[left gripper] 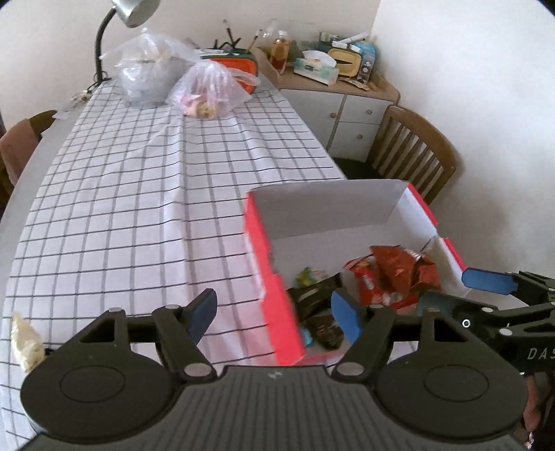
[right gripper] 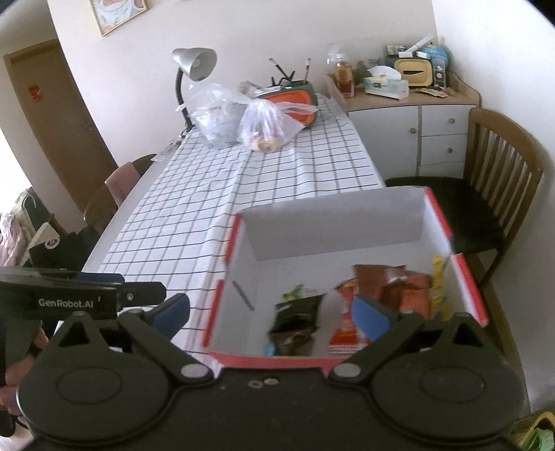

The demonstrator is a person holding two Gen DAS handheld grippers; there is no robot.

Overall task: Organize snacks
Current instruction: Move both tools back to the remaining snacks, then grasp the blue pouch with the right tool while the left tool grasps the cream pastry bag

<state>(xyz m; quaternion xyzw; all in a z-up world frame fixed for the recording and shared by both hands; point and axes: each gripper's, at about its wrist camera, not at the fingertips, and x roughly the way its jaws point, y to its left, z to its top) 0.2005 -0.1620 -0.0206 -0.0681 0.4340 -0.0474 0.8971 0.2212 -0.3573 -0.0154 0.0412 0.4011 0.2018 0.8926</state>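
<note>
A red box point(left gripper: 274, 298) with a white inside stands at the table's near right corner; it also shows in the right wrist view point(right gripper: 464, 288). Inside lie red snack packets point(left gripper: 392, 277) point(right gripper: 392, 288), a dark packet point(left gripper: 312, 298) point(right gripper: 295, 312) and a small green-yellow sweet point(left gripper: 307, 275). My left gripper point(left gripper: 274, 317) is open and empty, straddling the box's left wall. My right gripper point(right gripper: 270, 312) is open and empty above the box's near end; it shows in the left wrist view point(left gripper: 485, 281) at the box's right side.
A checked tablecloth point(left gripper: 138, 208) covers the table. Two clear plastic bags point(left gripper: 204, 90) and a lamp point(left gripper: 135, 14) stand at the far end. A cream-coloured item point(left gripper: 26, 341) lies at the near left. A wooden chair point(right gripper: 499, 180) and cabinet point(right gripper: 416, 135) stand on the right.
</note>
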